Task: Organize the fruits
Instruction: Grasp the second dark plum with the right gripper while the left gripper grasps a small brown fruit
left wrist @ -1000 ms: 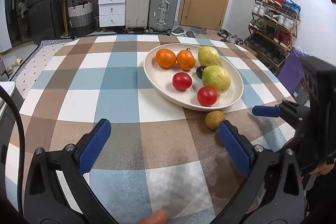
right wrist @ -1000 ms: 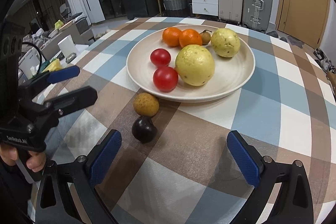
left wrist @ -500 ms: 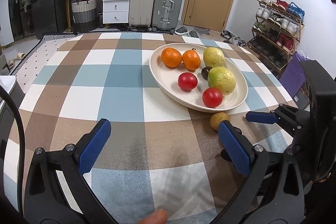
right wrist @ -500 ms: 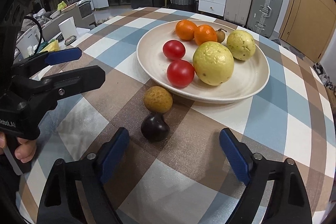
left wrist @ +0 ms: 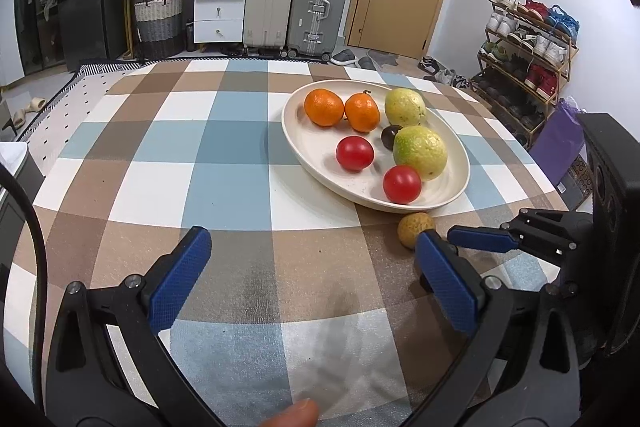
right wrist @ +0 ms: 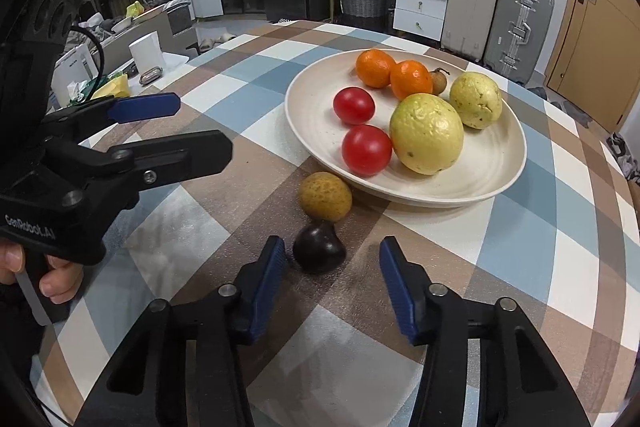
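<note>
Blue-padded left gripper [left wrist: 312, 269] fingers gape empty over the worktop [left wrist: 224, 187], while we centre our closing right gripper [right wrist: 332, 267] around the dark fruit [right wrist: 319, 247], unpinched, just before the plate [right wrist: 496, 183].

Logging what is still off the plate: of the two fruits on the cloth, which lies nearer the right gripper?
The dark purple fruit, just ahead of the right gripper, whose jaws are closing. The tan, rough-skinned fruit lies beyond it, beside the plate.
</note>
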### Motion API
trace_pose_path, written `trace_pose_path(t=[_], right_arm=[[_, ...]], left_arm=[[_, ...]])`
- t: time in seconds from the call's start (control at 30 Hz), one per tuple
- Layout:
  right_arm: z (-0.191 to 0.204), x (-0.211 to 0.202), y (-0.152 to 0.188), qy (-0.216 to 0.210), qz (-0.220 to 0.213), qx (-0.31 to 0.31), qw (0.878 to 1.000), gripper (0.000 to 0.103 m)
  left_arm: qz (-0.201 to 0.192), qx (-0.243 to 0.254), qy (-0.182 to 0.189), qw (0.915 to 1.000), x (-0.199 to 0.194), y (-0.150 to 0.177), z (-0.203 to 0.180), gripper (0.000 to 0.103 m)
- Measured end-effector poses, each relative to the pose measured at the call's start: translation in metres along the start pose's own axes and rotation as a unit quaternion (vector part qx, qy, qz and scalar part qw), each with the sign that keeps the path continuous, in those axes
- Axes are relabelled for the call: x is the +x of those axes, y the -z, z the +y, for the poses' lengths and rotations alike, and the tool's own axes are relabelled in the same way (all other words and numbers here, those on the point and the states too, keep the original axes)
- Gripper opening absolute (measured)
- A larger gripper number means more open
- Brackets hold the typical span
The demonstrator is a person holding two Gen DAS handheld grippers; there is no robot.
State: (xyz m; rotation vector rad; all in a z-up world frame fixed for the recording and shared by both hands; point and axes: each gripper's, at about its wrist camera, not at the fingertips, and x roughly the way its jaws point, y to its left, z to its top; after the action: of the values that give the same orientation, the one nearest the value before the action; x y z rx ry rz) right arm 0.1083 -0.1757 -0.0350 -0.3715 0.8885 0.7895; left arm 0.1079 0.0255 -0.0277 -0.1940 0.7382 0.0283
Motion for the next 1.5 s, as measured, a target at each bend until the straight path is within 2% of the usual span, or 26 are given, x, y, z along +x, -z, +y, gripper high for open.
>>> trace_pose_path(t=[0.13,0.3,0.47,0.6,0.83,1.13,1.23,1.3,1.5], right_arm=[[0.000,0.000,0.000,-0.006,-0.003,0.003,1.000,0.040],[0.002,-0.001,0.001,-0.014,-0.007,0.000,1.000,0.027],[-0.002,-0.006,0.002,-0.025,-0.015,0.004,1.000,0.026],[-0.014,-0.021,0.001,-0.029,-0.042,0.023,0.998,0.026],[-0.040,-0.031,0.000,0.002,-0.074,0.072,0.995,0.026],[-0.061,-0.037,0.000,0.023,-0.095,0.111,0.989,0.026],[-0.066,-0.037,0.000,0.023,-0.095,0.122,0.988,0.026],[-0.067,-0.038,-0.001,0.022,-0.097,0.124,0.987,0.026],[-0.065,-0.040,0.000,0.020,-0.102,0.124,0.987,0.026]], left_arm=[[-0.003,0.002,0.002,1.0000,-0.002,0.000,-0.003,0.102],[-0.002,0.002,0.004,1.0000,-0.001,0.000,-0.003,0.102],[0.001,-0.003,0.006,1.0000,0.002,0.000,-0.004,0.102],[0.010,0.002,0.012,0.9999,0.004,0.001,-0.008,0.102],[0.032,0.014,0.026,0.9990,0.014,0.001,-0.026,0.102],[0.066,0.024,0.023,0.9973,0.037,-0.002,-0.047,0.102],[0.075,0.027,0.028,0.9965,0.046,-0.005,-0.051,0.094],[0.083,0.029,0.024,0.9959,0.053,-0.008,-0.053,0.083],[0.091,0.041,0.024,0.9947,0.065,-0.011,-0.062,0.076]])
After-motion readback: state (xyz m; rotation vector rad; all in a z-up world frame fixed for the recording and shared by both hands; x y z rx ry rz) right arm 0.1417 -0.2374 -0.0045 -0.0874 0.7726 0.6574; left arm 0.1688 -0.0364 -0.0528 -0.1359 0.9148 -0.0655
